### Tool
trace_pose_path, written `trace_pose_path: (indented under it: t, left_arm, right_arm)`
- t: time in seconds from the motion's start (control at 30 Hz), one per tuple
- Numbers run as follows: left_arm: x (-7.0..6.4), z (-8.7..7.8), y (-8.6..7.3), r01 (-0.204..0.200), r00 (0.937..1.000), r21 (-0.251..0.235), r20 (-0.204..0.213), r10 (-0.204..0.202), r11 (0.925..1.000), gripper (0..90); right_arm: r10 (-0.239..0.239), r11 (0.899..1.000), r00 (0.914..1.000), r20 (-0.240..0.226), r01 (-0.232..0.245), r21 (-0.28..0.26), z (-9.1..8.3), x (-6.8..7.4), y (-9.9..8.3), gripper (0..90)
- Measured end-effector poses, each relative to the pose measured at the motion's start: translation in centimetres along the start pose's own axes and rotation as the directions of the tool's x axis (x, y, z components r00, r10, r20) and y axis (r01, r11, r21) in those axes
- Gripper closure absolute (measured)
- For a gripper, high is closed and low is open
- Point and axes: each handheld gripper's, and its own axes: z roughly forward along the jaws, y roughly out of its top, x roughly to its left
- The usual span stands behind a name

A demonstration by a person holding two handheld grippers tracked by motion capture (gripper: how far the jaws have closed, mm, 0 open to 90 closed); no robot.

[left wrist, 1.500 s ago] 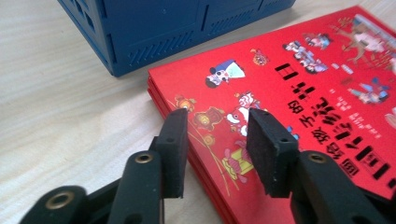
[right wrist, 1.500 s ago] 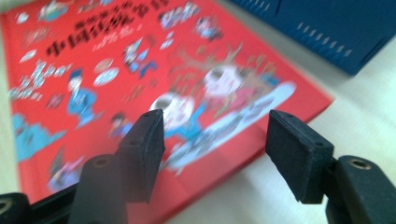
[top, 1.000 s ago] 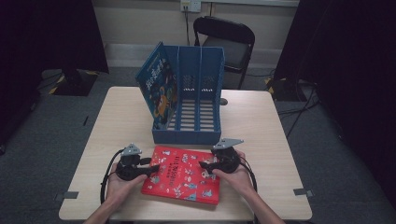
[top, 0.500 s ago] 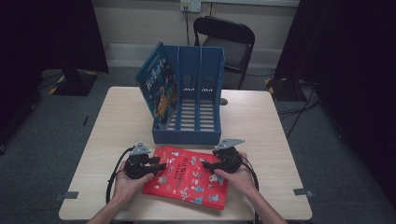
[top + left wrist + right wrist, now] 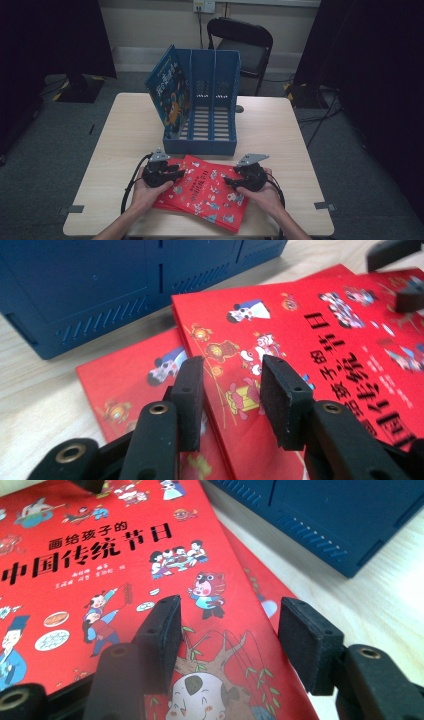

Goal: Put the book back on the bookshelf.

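The table (image 5: 125, 145) is carrying the blue file rack (image 5: 212, 107), and two red books are lying stacked just in front of it, the top red book (image 5: 200, 192) sitting askew over the lower red book (image 5: 120, 390). You are holding the left gripper (image 5: 172, 175) at the top book's left edge and the right gripper (image 5: 231, 181) at its right edge. Both sets of jaws are standing apart, straddling the cover's edge without clamping it.

"画给孩子的中国传统节日" on red book (image 5: 125, 555)

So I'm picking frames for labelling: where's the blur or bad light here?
High view: dim, with dark room edges. Left gripper view: the top red book blurs toward the far right corner. Right gripper view: sharp title print, blue file rack slightly soft.
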Motion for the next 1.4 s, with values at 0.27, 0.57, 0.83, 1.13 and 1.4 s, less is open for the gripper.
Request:
trace_pose_path:
  t: [0.27,0.57,0.83,1.13,1.4]
  left_arm:
    - [-0.1,1.3,0.7,0.010,0.9994,-0.008,0.033,-0.009,0.9999,62.9]
    - [-0.5,0.4,0.2,-0.038,0.9986,0.006,0.036,0.038,0.9992,62.2]
    - [-1.1,-2.5,-2.1,-0.057,0.9957,0.039,0.075,0.054,0.9976,54.6]
    - [-1.4,-4.2,-3.7,-0.042,0.9934,0.068,0.109,0.035,0.9968,49.1]
    - [-1.7,-4.0,-3.7,-0.057,0.9925,0.080,0.113,0.048,0.9951,41.7]
  right_arm:
    - [0.019,1.000,0.9996,-0.019,-0.019,-0.013,-0.4,0.2,-0.6,41.4]
    - [0.029,1.000,0.9989,-0.037,-0.029,-0.005,0.4,0.5,-0.1,36.9]
    - [0.040,0.999,0.9987,-0.031,-0.040,-0.010,0.4,0.5,-0.2,36.8]
    - [0.045,0.999,0.9984,-0.034,-0.046,-0.021,0.4,0.5,-0.4,36.7]
    - [0.044,0.999,0.9985,-0.034,-0.045,-0.022,0.4,0.5,-0.4,36.8]
